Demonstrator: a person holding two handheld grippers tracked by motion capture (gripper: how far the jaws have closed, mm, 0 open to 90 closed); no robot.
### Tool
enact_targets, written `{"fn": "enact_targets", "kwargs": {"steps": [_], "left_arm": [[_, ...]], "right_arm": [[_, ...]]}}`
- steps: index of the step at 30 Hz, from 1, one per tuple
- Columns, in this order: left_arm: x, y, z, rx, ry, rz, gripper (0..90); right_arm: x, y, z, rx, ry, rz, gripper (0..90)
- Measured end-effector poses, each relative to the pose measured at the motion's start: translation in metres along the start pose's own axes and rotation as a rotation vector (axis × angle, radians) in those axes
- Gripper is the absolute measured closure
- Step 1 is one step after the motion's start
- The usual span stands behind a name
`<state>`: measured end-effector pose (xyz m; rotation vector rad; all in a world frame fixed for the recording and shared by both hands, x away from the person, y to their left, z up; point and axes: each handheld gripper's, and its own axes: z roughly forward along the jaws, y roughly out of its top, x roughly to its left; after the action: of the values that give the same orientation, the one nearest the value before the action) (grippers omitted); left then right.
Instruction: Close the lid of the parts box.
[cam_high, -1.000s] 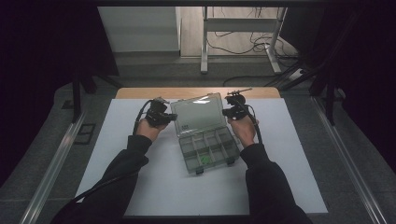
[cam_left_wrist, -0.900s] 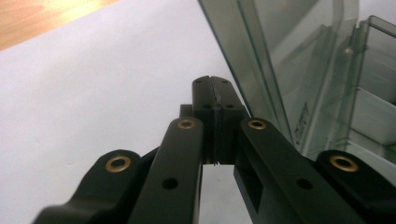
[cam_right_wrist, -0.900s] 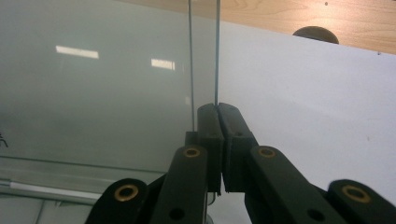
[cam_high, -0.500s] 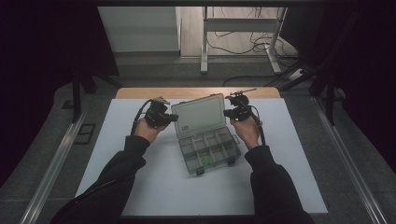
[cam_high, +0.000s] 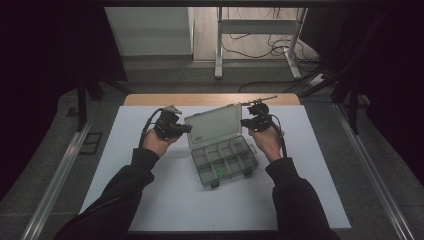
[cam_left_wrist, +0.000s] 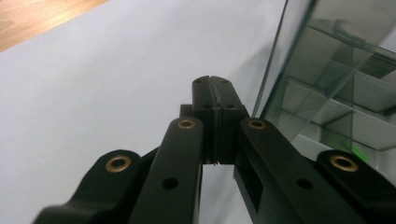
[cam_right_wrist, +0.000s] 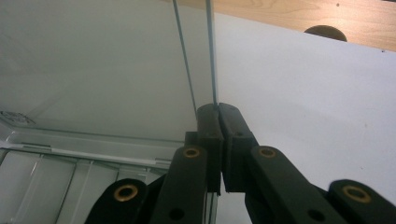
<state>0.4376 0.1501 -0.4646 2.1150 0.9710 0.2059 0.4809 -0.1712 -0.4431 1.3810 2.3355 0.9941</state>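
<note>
White bench (cam_high: 125, 150), clear compartment box (cam_high: 225, 162) mid-surface, lid (cam_high: 214, 125) raised. My left tongs (cam_high: 189, 129) pressed together, empty, just beside lid's left edge. My right tongs (cam_high: 243, 122) pinching its right edge.

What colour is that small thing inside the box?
Green, in a front compartment; clearest in the high view.

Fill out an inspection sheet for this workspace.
Surface: white mat over a wooden table.
Job's things: clear organiser box, lid raised; something small and green in one compartment.
Clutter: nothing seen.
Grippers: left gripper shut beside the lid's left edge; right gripper shut on the lid's right edge.
Cables: one trails from each gripper; more on the floor.
Surroundings: metal frame, dark curtains on both sides.
</note>
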Motion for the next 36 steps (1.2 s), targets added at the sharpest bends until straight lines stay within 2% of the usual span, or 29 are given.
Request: {"fn": "enact_targets", "kwargs": {"steps": [13, 20, 29, 36], "left_arm": [[-0.017, -0.004, -0.008, 0.003, -0.014, 0.047, 89.7], [-0.025, -0.008, -0.011, 0.0, -0.032, 0.06, 89.7], [-0.035, -0.011, -0.017, -0.02, -0.051, 0.046, 89.7], [-0.042, -0.015, -0.02, -0.021, -0.046, 0.043, 89.7]], "right_arm": [[0.001, -0.006, -0.008, 0.001, 0.016, -0.01, 87.5], [0.002, -0.01, -0.013, 0.007, 0.022, -0.017, 87.5], [0.002, -0.015, -0.018, 0.019, 0.034, -0.022, 87.5], [0.001, -0.019, -0.022, 0.029, 0.042, -0.025, 87.5]]}}
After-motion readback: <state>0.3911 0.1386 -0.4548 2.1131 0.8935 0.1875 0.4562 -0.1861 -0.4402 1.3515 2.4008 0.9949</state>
